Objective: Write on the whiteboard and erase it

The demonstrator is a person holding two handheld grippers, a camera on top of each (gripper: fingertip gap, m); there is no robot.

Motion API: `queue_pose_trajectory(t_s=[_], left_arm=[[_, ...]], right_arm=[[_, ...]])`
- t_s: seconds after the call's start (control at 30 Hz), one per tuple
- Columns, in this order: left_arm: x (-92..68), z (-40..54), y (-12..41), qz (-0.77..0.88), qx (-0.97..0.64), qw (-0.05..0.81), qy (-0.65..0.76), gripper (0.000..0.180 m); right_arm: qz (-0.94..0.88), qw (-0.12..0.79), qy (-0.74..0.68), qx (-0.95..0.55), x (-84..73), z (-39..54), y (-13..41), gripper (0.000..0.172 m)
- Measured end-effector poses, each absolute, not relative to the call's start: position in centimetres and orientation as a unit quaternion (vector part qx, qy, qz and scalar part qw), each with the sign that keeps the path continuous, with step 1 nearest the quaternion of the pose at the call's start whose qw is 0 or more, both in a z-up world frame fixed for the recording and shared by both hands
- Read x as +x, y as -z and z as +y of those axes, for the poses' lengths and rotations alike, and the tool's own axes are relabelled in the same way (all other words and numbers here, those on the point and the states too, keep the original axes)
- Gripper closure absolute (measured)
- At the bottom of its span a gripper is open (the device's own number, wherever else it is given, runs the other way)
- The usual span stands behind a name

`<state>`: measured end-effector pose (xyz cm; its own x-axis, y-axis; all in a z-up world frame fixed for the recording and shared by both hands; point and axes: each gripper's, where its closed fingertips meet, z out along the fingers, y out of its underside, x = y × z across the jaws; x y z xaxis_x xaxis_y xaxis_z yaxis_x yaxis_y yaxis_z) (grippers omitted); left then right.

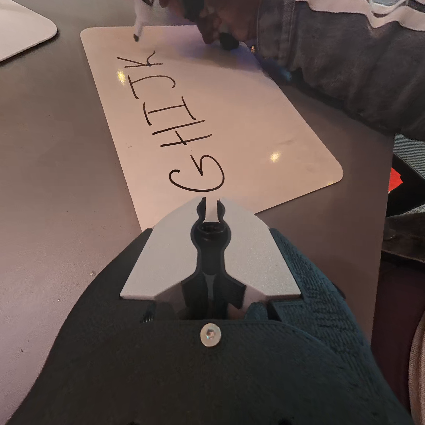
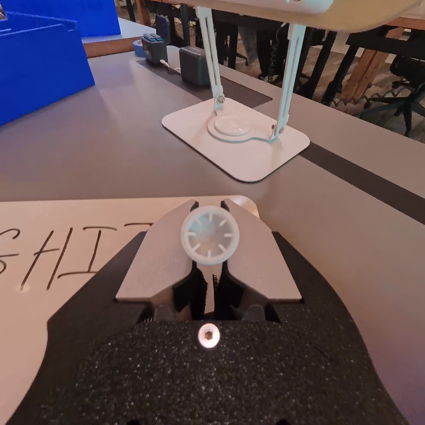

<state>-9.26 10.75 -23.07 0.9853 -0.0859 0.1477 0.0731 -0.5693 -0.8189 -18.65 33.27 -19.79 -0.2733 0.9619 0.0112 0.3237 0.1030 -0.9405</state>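
A white whiteboard (image 1: pixel 253 115) lies on the grey table with several black handwritten letters along it; it also shows in the right wrist view (image 2: pixel 69 211). My left gripper (image 1: pixel 210 200) hovers over the board's near end, shut on a black marker cap (image 1: pixel 209 232) seated in the round notch of its jaws. My right gripper (image 2: pixel 208 203) is shut on a white marker (image 2: pixel 209 234), whose rear end faces the camera. In the left wrist view the marker (image 1: pixel 139 23) points down with its black tip just above the board's far corner, past the last letter.
A white stand base (image 2: pixel 241 149) sits on the table beyond the board, also at the top left (image 1: pixel 23 30). A blue box (image 2: pixel 34 69) stands at the far left. A person's grey sleeve (image 1: pixel 345 69) lies along the board's right side. The table edge (image 1: pixel 388 207) is at the right. The left gripper's tips are roughly 25 cm from the right gripper's.
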Motion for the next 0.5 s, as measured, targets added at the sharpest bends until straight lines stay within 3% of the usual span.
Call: queue_pose_trajectory(t_s=[0.5], left_arm=[[-9.3, 10.8, 23.1, 0.000, -0.881, 0.464, 0.090, 0.171]], right_arm=[[-0.679, 0.338, -0.419, -0.498, -18.6, 33.7, 21.0, 0.153]])
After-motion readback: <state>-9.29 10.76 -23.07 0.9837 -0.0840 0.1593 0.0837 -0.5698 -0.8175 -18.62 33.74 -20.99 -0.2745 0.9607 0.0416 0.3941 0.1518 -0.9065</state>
